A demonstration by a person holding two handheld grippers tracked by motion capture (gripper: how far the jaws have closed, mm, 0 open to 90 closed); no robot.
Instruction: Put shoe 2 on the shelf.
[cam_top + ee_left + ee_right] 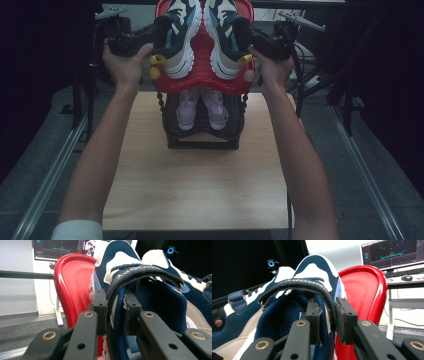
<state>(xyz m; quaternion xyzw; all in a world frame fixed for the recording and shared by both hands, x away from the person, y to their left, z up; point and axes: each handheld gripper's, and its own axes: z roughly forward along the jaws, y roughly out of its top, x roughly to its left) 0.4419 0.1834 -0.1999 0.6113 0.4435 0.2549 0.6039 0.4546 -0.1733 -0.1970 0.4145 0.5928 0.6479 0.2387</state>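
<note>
Left gripper (115, 312) jaws clamped on left shoe (120, 267) collar; right gripper (327, 321) likewise on right shoe (312, 272). Both above red tray (202, 47).

A lab: dark curtains, tracking markers on stands (299, 20), a monitor (392, 253) showing plots.

1. Left shoe (150, 302) is showing navy open-weave mesh cloth, with smooth white panels looking like leather.
2. Right shoe (294, 312) is showing the same mesh; its strap is looking matt and woven.
3. Red rack shelf (72, 285) is reading as hard plastic, gleaming glossy and smooth.
4. Left tool (113, 312) and right tool (328, 320) are presenting matt black plastic jaws with brass-coloured metal rivets.
5. Worktop (200, 185) is showing pale wood grain, looking smooth and matt.
</note>
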